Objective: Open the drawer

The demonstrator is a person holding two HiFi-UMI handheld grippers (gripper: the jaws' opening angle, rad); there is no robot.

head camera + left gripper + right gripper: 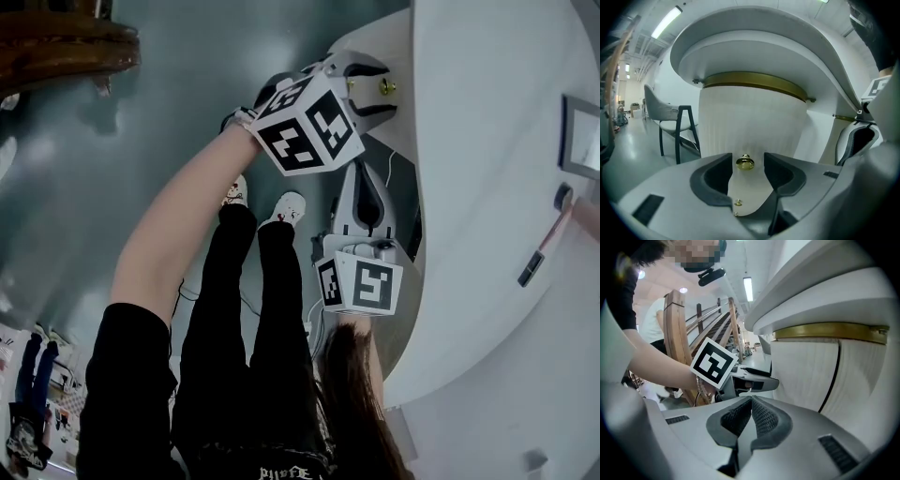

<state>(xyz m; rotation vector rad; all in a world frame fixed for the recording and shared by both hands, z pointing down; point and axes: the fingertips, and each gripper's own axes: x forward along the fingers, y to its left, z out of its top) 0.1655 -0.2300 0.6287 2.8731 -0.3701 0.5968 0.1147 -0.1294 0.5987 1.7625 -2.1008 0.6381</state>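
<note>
Grey floor point(637, 150) borders white ribbed drawer point(750, 126), brass knob point(745, 162) within released left claw point(747, 155); right claw point(751, 401) clenched.

Grey floor point(633, 154) w/ chair point(670, 115), strip light point(667, 21) overhead.

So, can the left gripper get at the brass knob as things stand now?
Probably yes. The jaws of the left gripper stand apart, and the knob sits straight ahead in the gap between them, with nothing in the way. The pads do not press on it yet.
</note>
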